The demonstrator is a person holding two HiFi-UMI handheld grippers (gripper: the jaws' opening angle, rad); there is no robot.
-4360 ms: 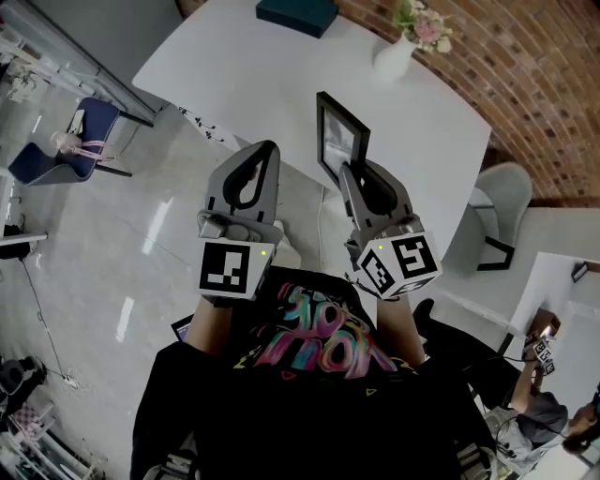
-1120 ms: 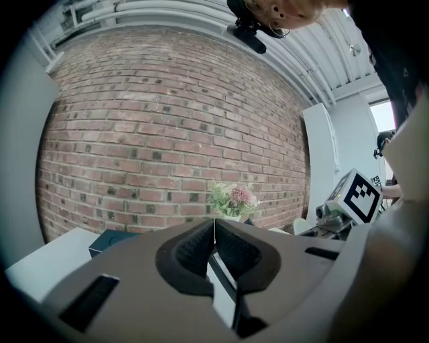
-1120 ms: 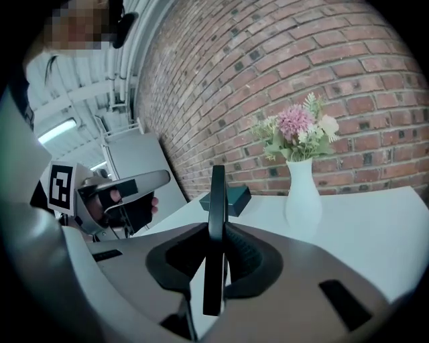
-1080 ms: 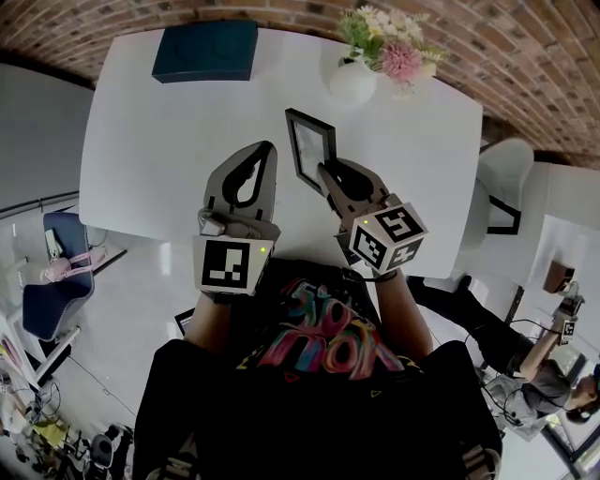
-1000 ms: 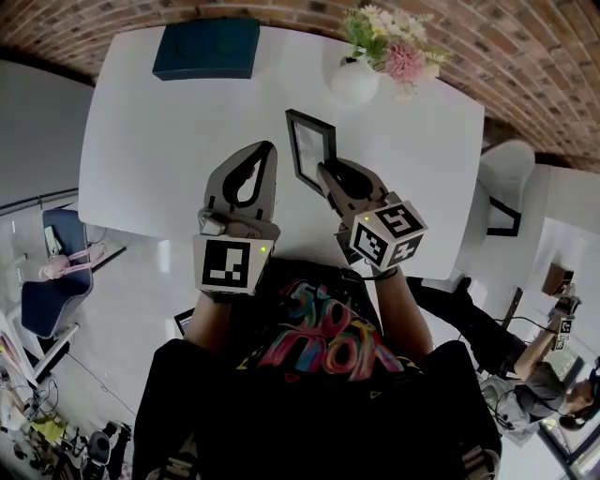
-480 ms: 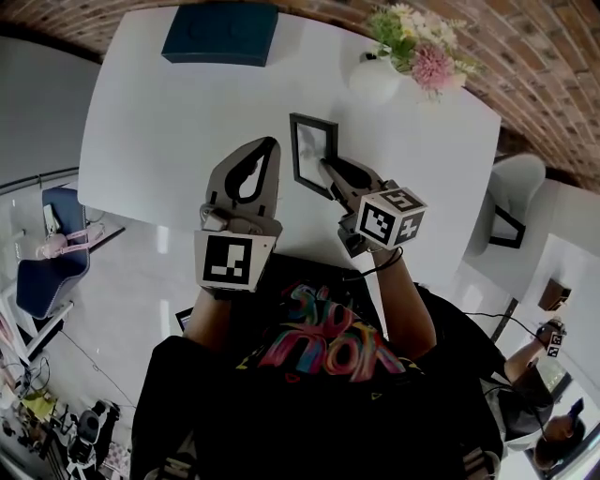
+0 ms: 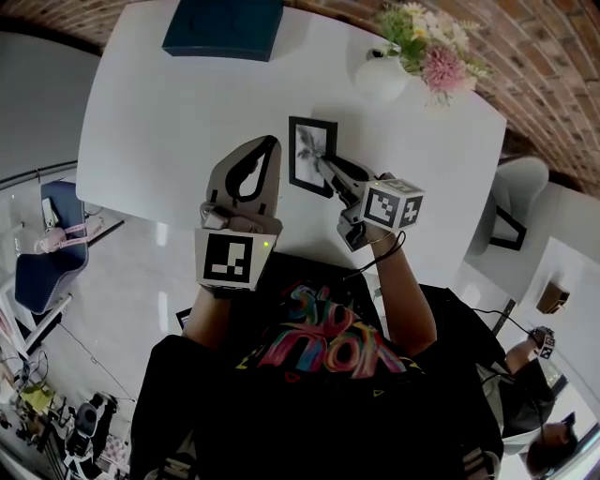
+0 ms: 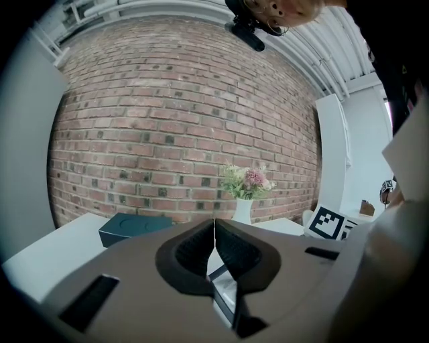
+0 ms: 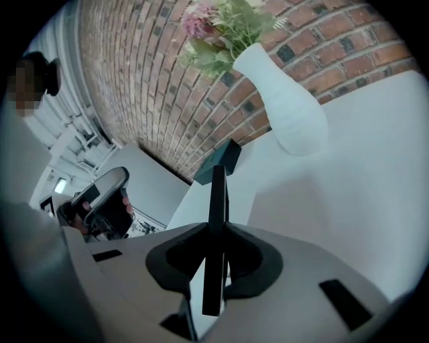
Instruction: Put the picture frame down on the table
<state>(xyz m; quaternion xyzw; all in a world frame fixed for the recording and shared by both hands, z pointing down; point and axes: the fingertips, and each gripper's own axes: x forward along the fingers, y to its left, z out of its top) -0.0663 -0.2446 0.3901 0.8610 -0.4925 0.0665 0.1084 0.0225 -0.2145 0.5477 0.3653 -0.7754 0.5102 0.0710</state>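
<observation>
A black picture frame [image 7: 312, 156] with a pale print is held over the white table [image 7: 178, 112], near its front edge. My right gripper [image 7: 327, 171] is shut on the frame's right edge. In the right gripper view the frame [image 9: 216, 221] shows edge-on, pinched between the two jaws. My left gripper [image 7: 265, 150] hovers just left of the frame, shut with nothing in it. In the left gripper view the jaws [image 8: 214, 236] meet, and a corner of the frame [image 8: 224, 295] shows below them.
A white vase of pink flowers [image 7: 424, 52] stands at the table's far right. A dark teal box [image 7: 225, 26] lies at the far left. A grey chair [image 7: 511, 202] is beside the table's right end. Brick wall runs behind.
The right gripper has carried the frame forward over the table and tipped it flatter, facing up. The left gripper kept its place beside it.
</observation>
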